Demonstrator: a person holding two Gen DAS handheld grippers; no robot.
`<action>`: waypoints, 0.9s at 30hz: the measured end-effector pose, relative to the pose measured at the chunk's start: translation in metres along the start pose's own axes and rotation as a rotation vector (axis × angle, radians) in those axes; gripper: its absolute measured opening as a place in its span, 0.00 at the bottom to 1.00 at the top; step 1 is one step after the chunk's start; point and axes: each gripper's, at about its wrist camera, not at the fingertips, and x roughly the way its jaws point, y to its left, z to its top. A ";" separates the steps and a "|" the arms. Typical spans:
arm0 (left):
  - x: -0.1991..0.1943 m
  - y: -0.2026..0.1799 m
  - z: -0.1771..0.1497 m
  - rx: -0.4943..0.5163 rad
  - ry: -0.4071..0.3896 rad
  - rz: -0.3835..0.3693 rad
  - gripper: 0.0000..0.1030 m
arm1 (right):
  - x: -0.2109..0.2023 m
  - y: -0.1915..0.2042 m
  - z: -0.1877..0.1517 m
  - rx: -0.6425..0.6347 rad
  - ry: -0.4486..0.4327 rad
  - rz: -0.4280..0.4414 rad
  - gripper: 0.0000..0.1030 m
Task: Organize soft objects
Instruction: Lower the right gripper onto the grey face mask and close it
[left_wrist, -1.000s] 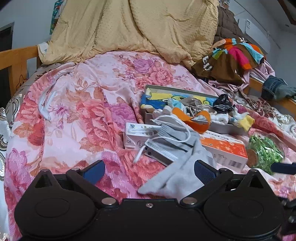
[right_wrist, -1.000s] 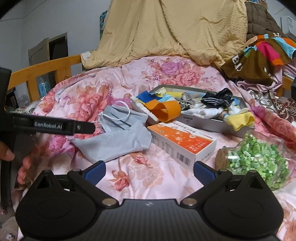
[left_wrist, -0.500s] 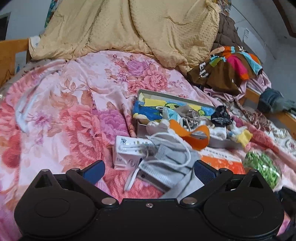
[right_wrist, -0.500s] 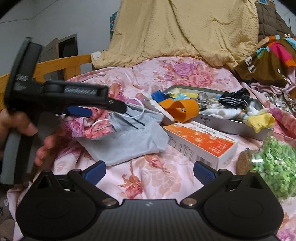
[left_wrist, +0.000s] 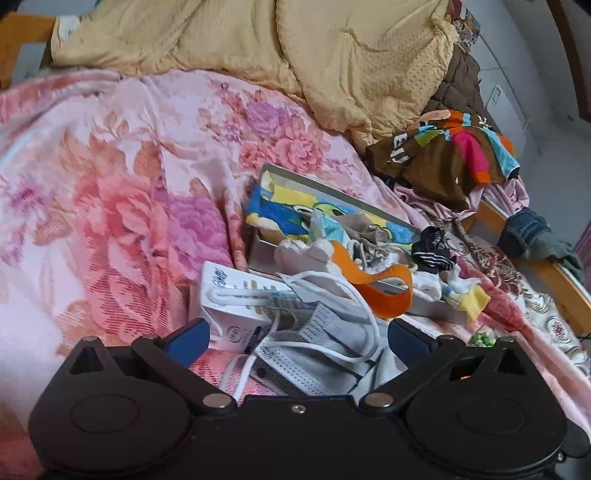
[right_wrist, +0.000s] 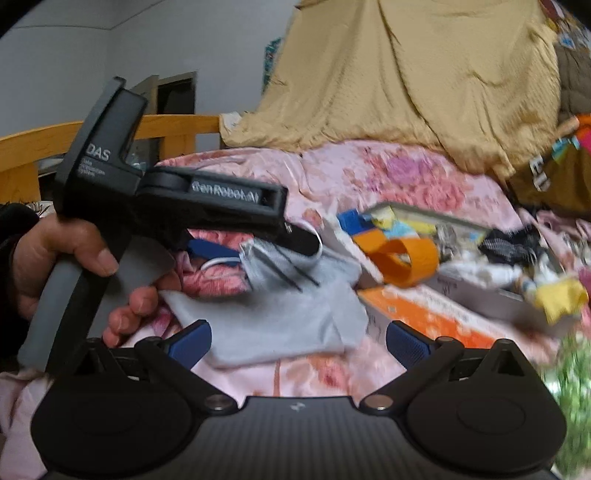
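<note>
Grey face mask (left_wrist: 325, 350) lies between fingers of left gripper (left_wrist: 297, 338), jaws apart, draped over white carton (left_wrist: 236, 302). We'd pinch pleated body, not ear loop (snags easily). Right gripper (right_wrist: 298, 338) also spread, empty. Beyond: sock tray (left_wrist: 373, 210), likely destination.

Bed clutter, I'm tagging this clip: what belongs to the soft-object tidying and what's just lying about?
Job: grey face mask, grey cloth, grey tray of socks, left gripper.
Lying about: orange box, white box, yellow quilt, brown garment.
</note>
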 end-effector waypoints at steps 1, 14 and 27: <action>0.002 0.001 0.000 -0.004 0.003 -0.006 0.99 | 0.004 -0.001 0.002 -0.006 0.000 0.003 1.00; 0.008 0.001 -0.011 -0.070 -0.024 -0.076 0.99 | 0.018 -0.001 0.000 0.024 -0.019 -0.015 1.00; 0.009 0.010 -0.015 -0.115 -0.043 -0.150 0.90 | 0.025 0.015 -0.010 -0.066 -0.032 0.020 0.99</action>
